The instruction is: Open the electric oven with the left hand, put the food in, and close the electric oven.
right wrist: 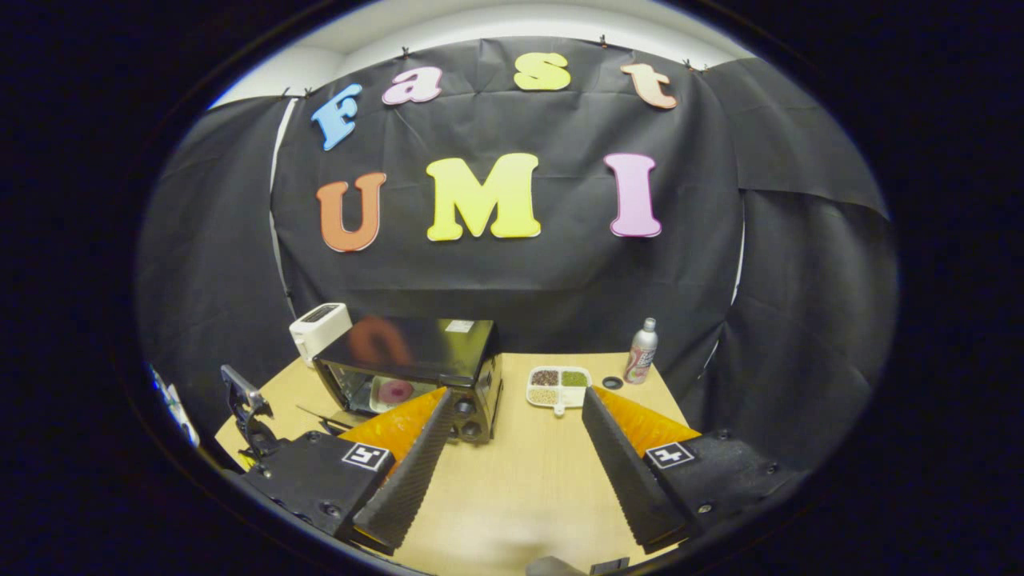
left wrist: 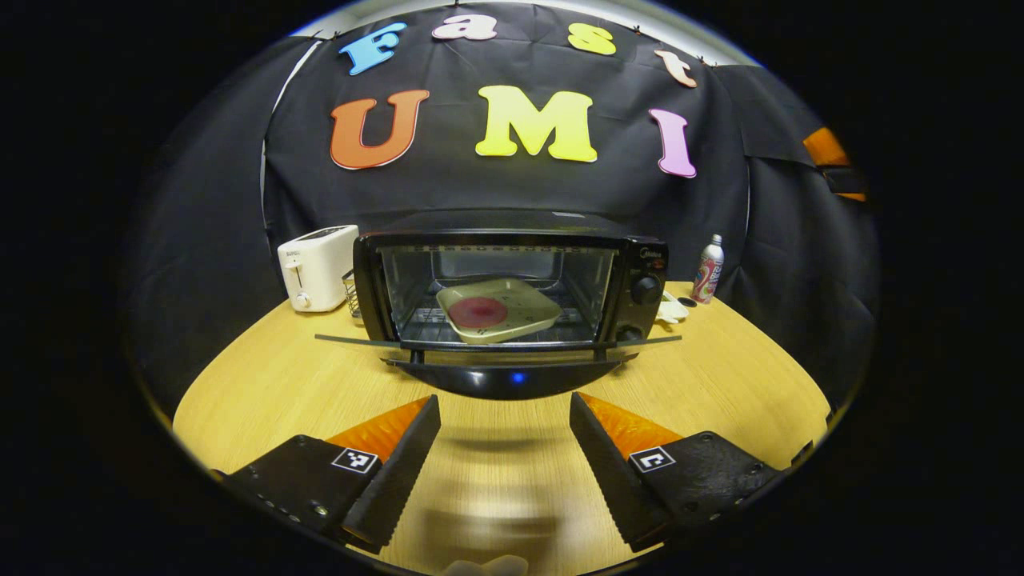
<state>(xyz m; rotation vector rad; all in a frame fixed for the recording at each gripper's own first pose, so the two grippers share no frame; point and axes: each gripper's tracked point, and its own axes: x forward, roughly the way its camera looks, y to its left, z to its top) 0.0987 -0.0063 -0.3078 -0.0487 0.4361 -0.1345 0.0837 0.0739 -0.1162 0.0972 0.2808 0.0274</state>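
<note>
While your left gripper hovers low over the wooden table with its fingers spread wide and nothing between them, the electric oven sits straight ahead with its door folded down flat. Inside, on the wire rack, rests the square plate with a round red piece of food on it. A white toaster stands just beside the oven, and a spray can is at the table's far edge. Your right gripper is also wide open and empty, held higher and farther back; past it you see a divided snack tray near the oven's knob side.
</note>
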